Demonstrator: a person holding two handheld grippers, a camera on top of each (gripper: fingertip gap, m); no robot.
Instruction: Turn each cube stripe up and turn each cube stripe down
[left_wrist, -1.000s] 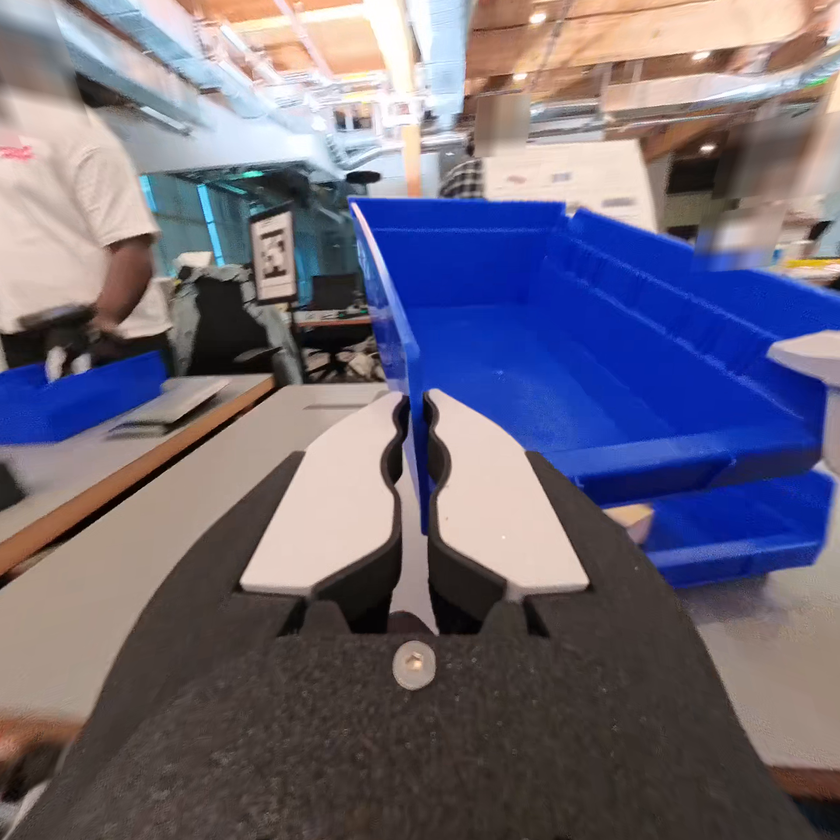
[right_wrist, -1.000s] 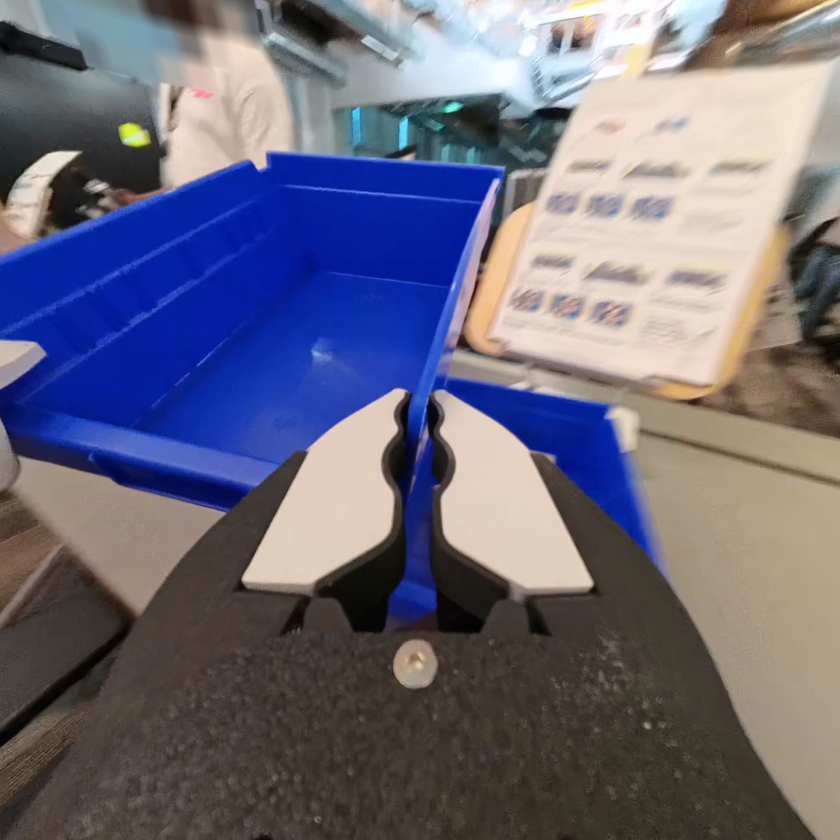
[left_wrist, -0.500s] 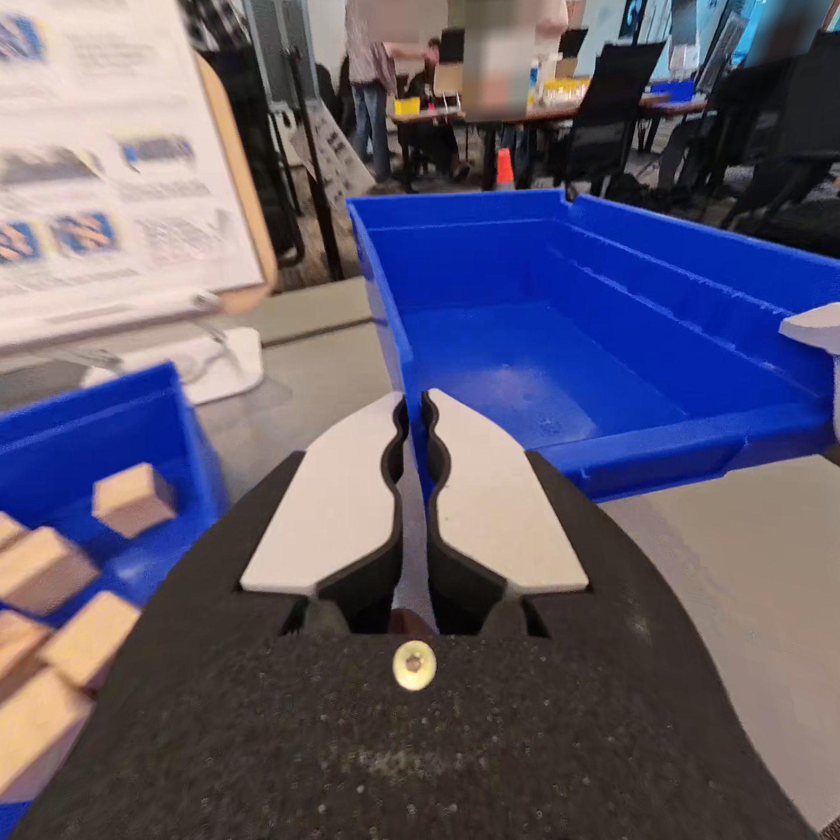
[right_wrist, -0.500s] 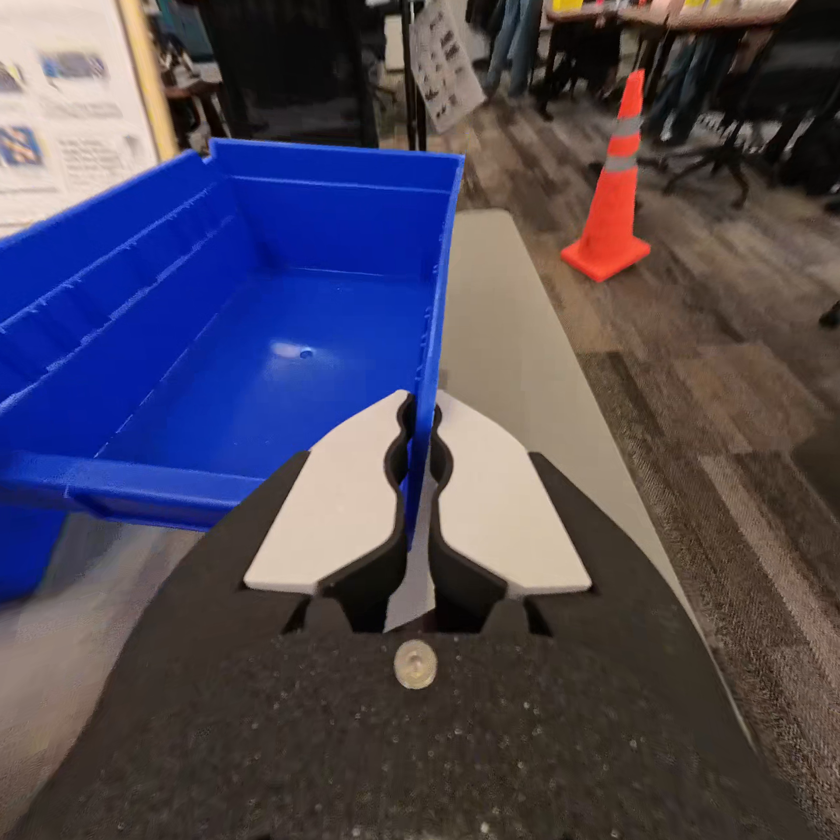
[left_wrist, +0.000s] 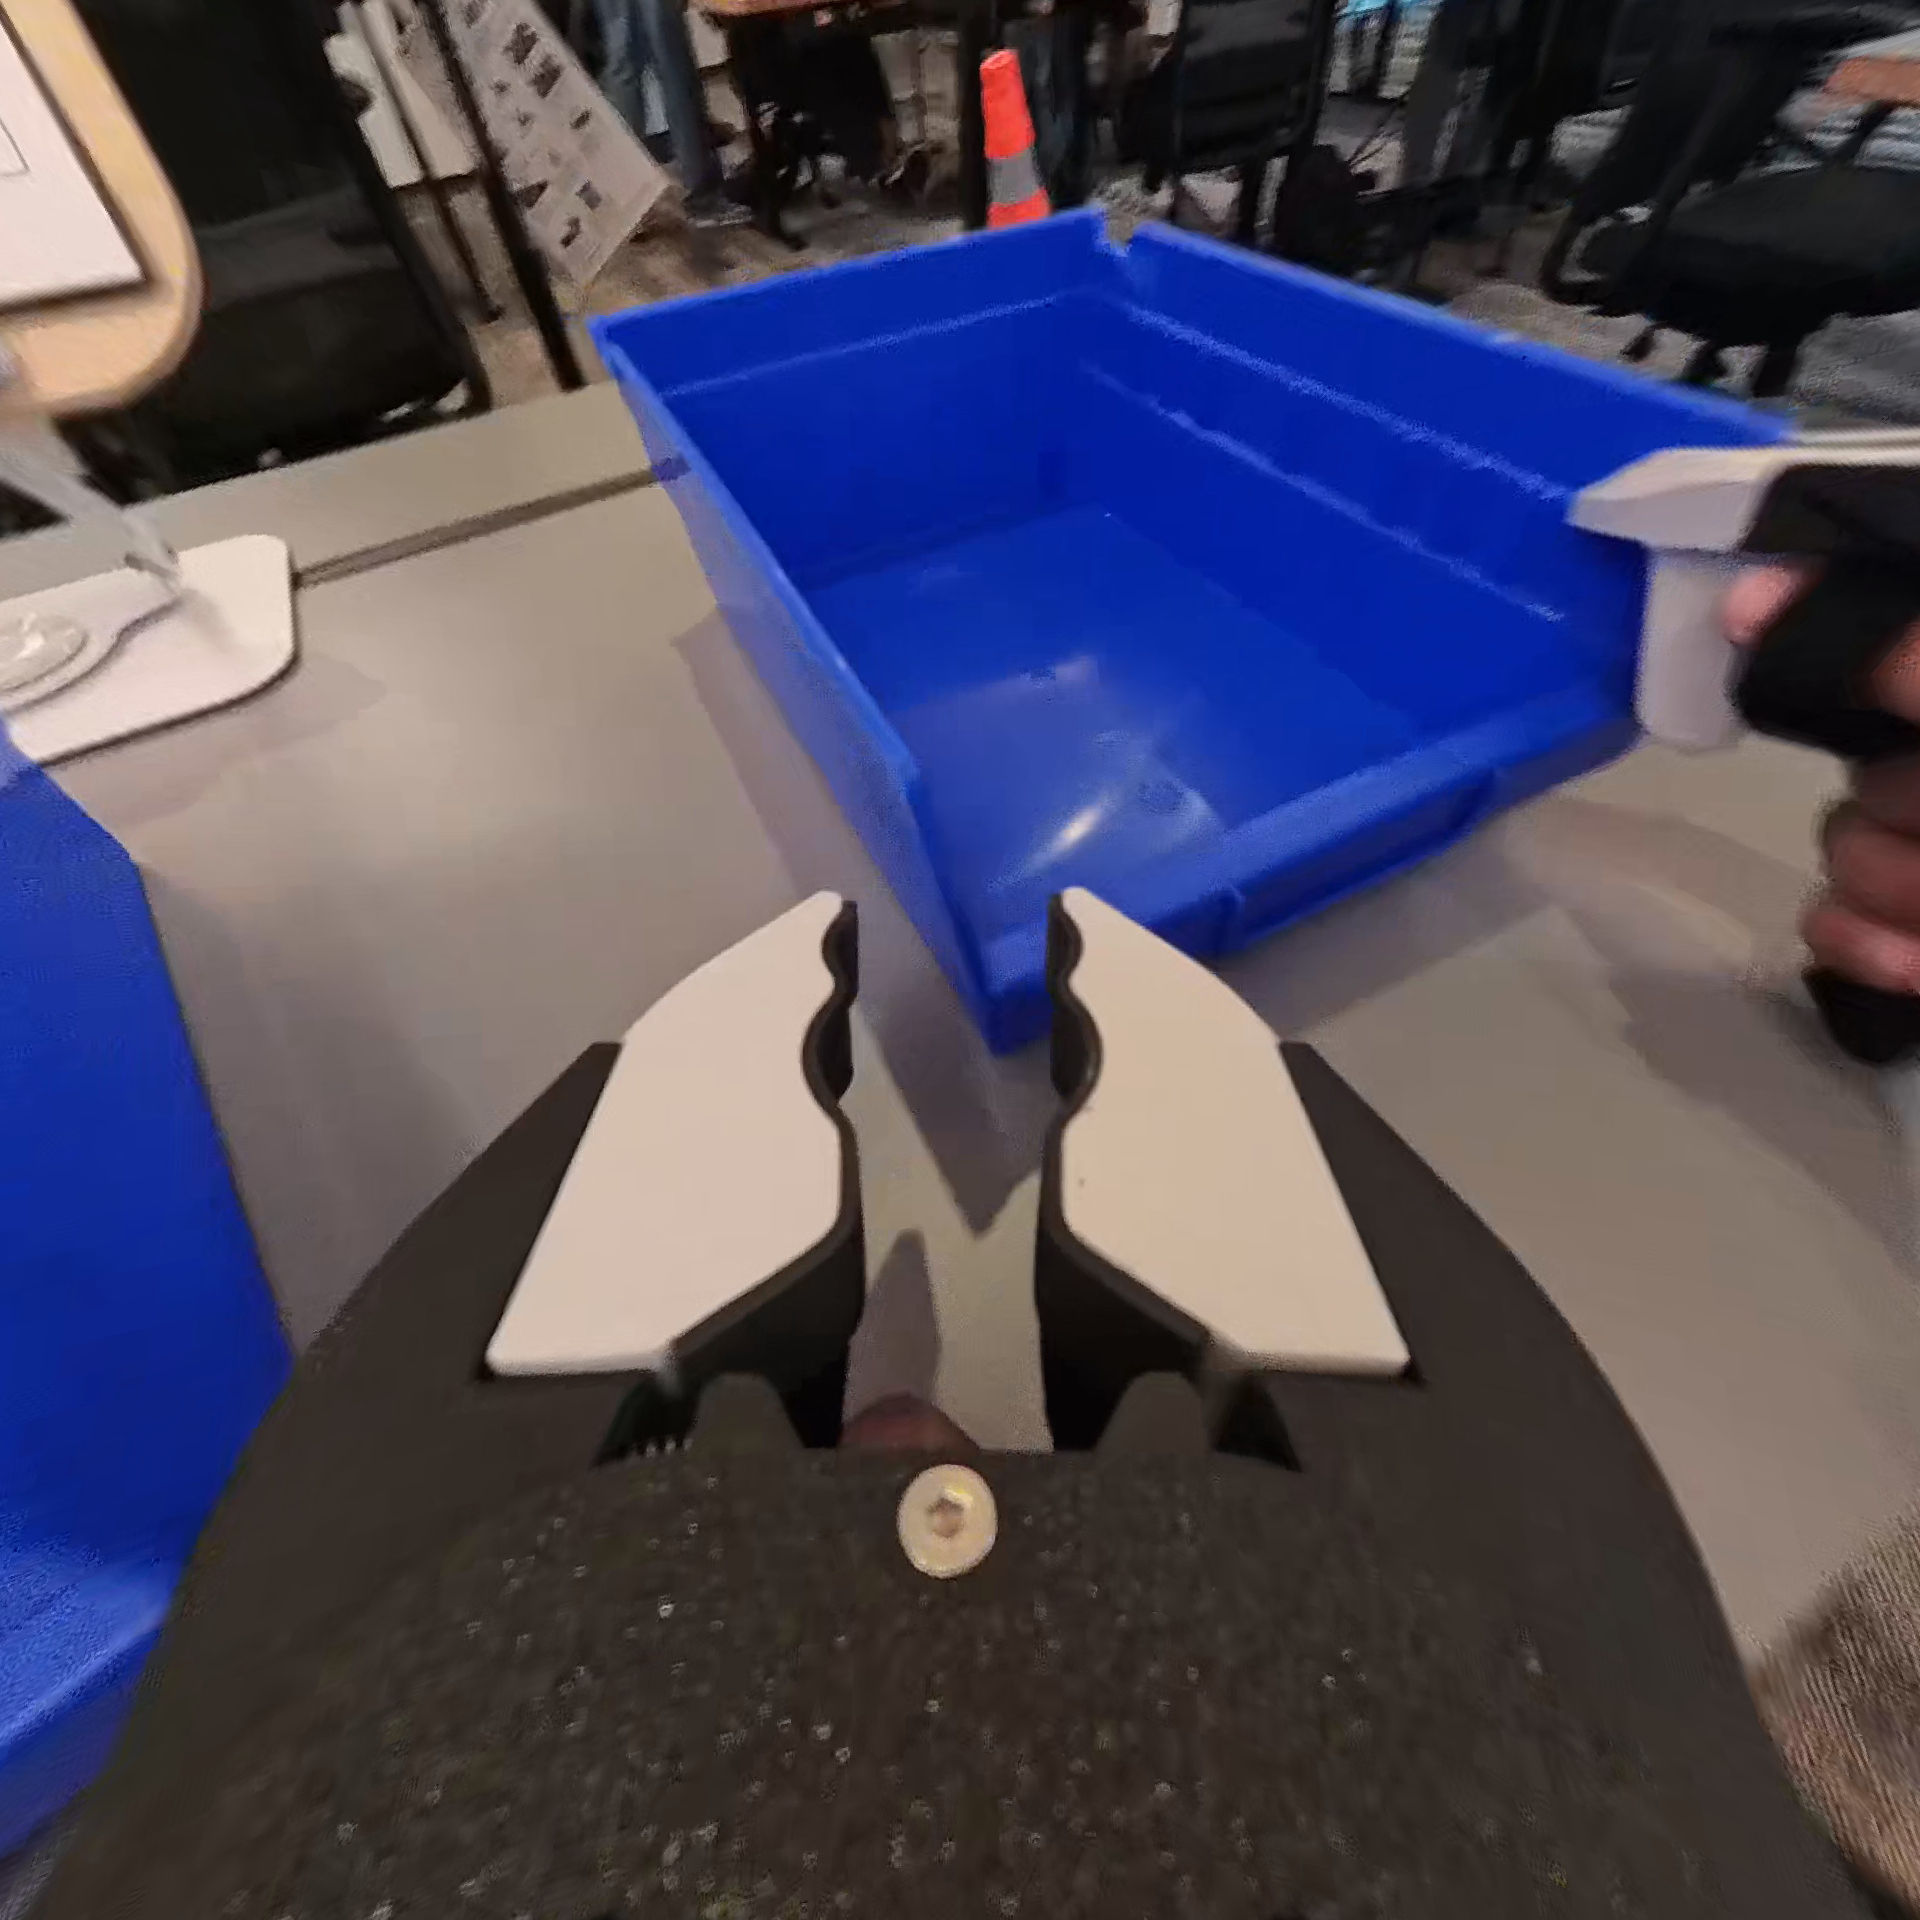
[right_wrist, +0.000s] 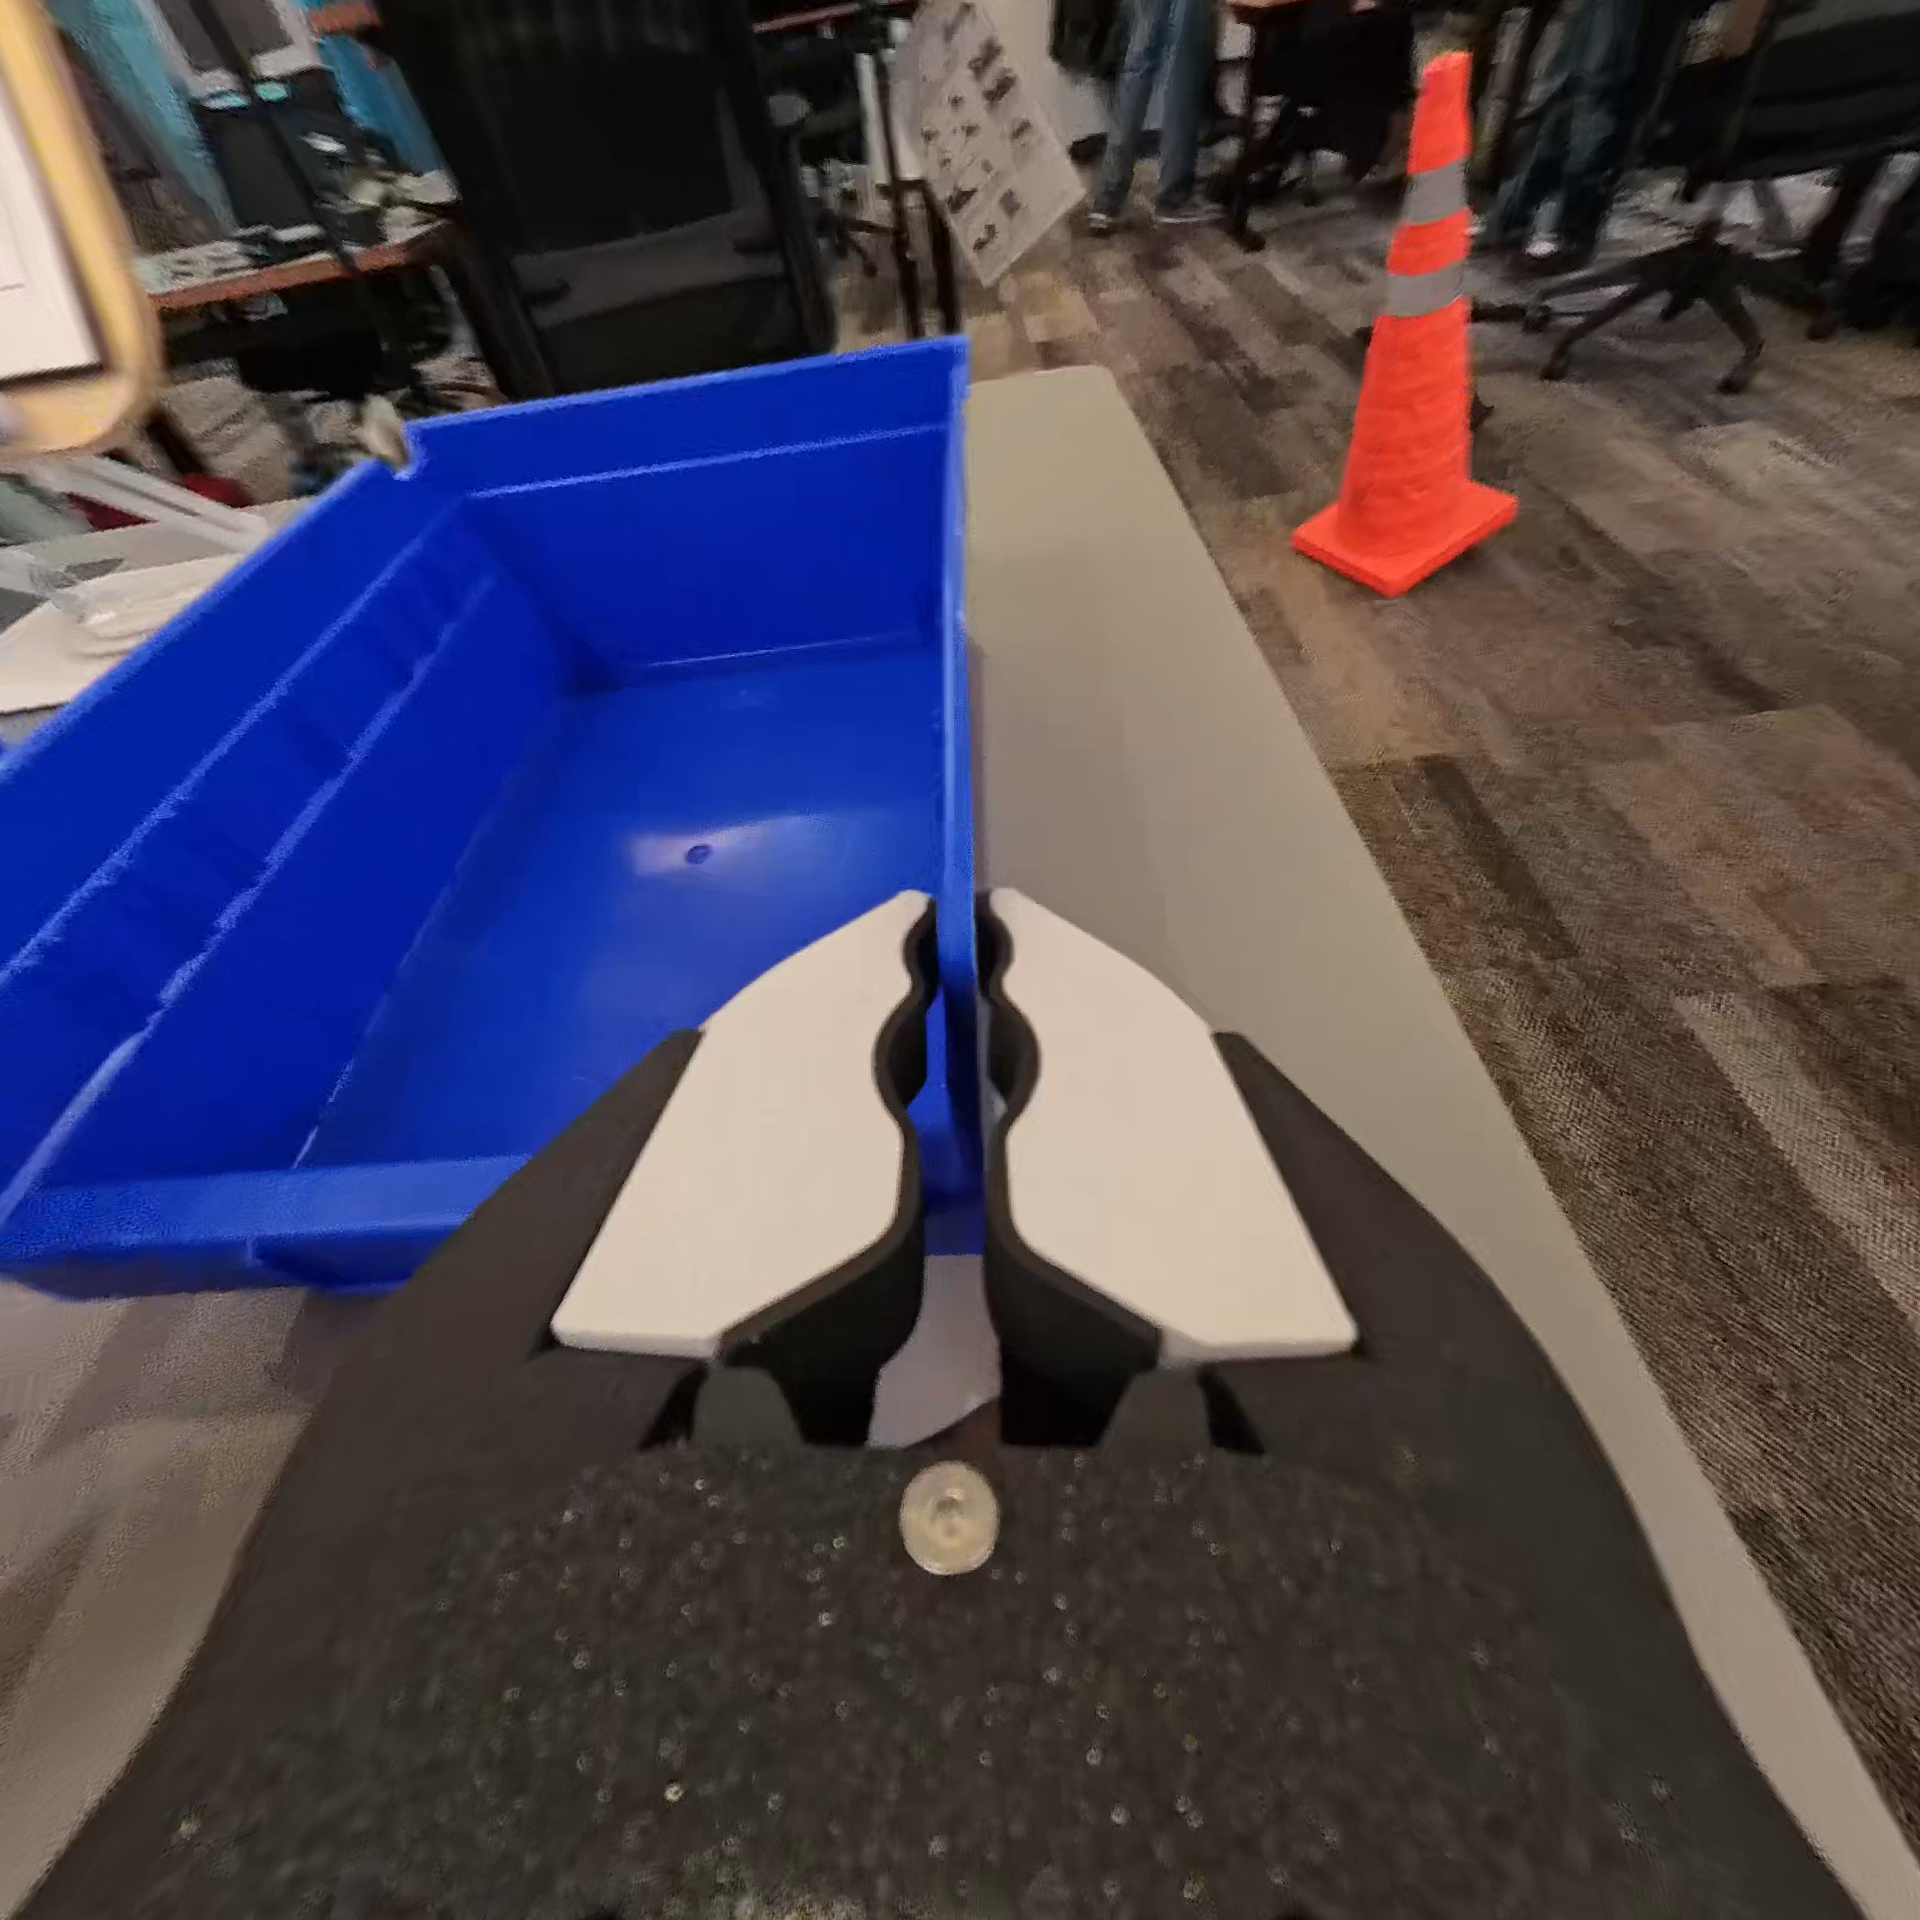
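left claw (left_wrist: 951, 914) spread, holding nothing, above grey counter (left_wrist: 468, 831) by near corner of blue bin (left_wrist: 1143, 644) | right claw (right_wrist: 956, 914) clamped on bin's right wall | cubes out of sight | second blue bin (left_wrist: 104, 1247) at left | orange cone (right_wrist: 1413, 343) on floor beyond

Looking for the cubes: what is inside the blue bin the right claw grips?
Nothing: the blue bin shows only its bare, glossy floor in both views. The right claw hides a little of the near corner.
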